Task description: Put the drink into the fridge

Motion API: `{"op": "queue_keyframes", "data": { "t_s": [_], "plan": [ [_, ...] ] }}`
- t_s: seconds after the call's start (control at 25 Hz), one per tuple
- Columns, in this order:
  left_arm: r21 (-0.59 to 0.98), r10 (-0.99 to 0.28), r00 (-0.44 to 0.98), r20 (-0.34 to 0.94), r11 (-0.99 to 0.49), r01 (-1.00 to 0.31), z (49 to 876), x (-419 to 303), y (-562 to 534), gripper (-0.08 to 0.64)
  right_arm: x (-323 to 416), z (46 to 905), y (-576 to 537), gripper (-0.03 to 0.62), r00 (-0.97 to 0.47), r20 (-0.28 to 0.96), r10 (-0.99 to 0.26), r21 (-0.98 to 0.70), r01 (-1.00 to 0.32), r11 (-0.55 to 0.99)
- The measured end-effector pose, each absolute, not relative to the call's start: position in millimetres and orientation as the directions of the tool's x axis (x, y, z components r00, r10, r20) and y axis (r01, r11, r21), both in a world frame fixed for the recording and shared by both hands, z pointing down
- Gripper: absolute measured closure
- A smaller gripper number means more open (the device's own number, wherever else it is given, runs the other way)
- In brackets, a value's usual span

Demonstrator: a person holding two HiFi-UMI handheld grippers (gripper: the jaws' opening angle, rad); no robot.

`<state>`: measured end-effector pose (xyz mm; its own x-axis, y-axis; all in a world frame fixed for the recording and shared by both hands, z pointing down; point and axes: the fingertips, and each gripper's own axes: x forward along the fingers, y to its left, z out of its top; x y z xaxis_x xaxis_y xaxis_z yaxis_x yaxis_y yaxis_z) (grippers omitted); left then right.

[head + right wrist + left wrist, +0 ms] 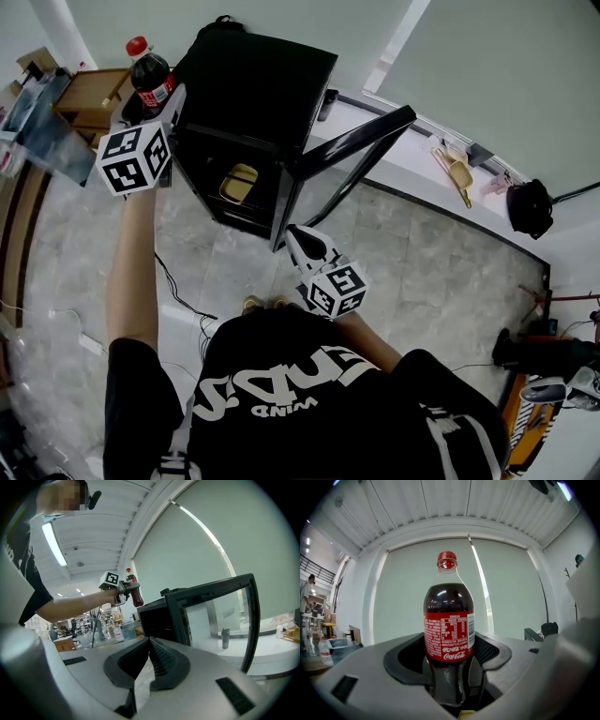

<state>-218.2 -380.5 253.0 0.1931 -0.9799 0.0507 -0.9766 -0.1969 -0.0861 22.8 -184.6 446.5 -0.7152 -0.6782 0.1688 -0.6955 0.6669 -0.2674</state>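
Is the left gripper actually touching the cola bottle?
Touching. The left gripper view shows the left gripper clamped on the cola bottle, below its red label.

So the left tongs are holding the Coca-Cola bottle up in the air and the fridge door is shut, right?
Not quite. The mini fridge has its glass door open, swung out to the side, as the head view shows. The rest is right: the left tongs are holding the Coca-Cola bottle up in the air.
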Motion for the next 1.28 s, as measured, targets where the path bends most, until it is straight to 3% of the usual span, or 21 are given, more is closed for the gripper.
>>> {"op": "queue_keyframes", "data": {
  "t_s": [0.64,1.28],
  "plan": [
    [-0.021,-0.993,0.103,0.06,-0.104,-0.994,305.1,-265.3,-279.6,0.249,-17.4,444.4,-149.0,0.569,-0.798,0.168,-0.579,-0.254,-0.602,0.757],
    [-0.003,-0.969,0.224,0.105,-0.226,-0.974,425.4,-242.5,-240.6,0.249,-56.3,492.7,-152.9,0.569,-0.826,0.181,-0.533,-0.224,-0.562,0.796]
  ]
}}
